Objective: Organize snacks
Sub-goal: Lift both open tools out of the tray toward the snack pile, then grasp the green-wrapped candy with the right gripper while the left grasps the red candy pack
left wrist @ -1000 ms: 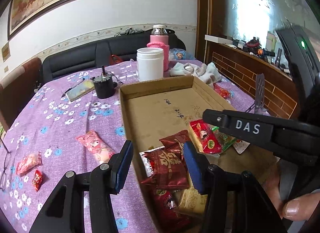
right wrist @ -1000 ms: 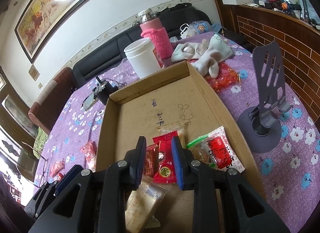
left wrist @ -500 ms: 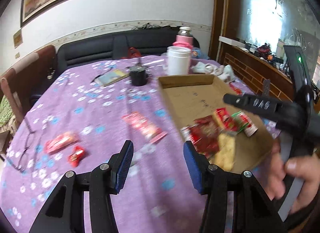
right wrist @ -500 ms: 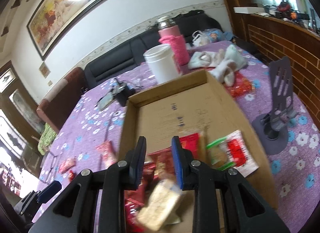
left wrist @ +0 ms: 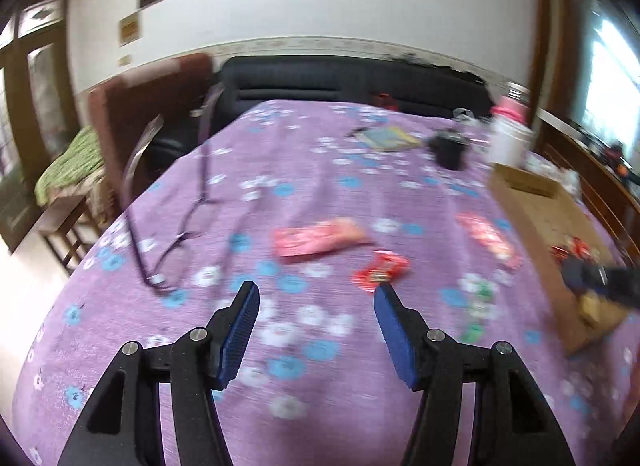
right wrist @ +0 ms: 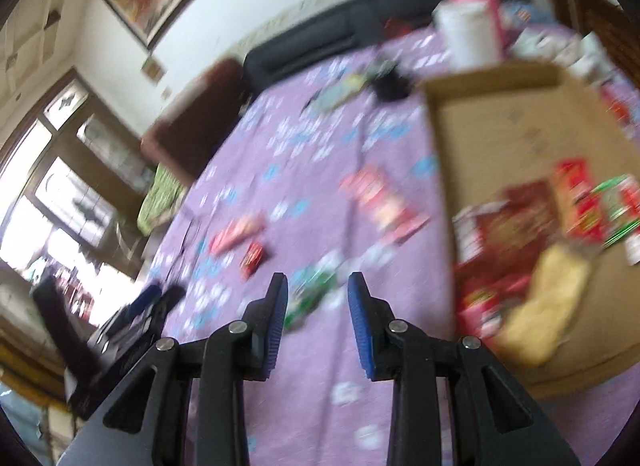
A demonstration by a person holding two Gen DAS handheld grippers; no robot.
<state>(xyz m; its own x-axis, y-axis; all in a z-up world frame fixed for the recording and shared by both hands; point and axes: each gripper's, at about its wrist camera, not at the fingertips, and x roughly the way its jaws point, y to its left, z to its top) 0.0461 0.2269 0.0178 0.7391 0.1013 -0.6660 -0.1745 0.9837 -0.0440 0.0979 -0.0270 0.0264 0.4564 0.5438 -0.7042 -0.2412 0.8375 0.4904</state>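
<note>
Over the purple floral tablecloth (left wrist: 320, 169), both grippers hang empty, jaws opening.

Just past the left gripper (left wrist: 316, 302) lie a small red packet (left wrist: 380, 272) and a pink packet (left wrist: 316, 240). A green packet (right wrist: 310, 292) lies just beyond the right gripper (right wrist: 318, 298); the cardboard tray (right wrist: 516, 133) of snacks sits near the table's right edge.

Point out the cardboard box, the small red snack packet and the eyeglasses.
cardboard box (right wrist: 516, 133): right wrist view, bare floor of the box.
small red snack packet (left wrist: 381, 270): left wrist view, middle of the wrapper.
eyeglasses (left wrist: 176, 242): left wrist view, frame near the lenses.
</note>
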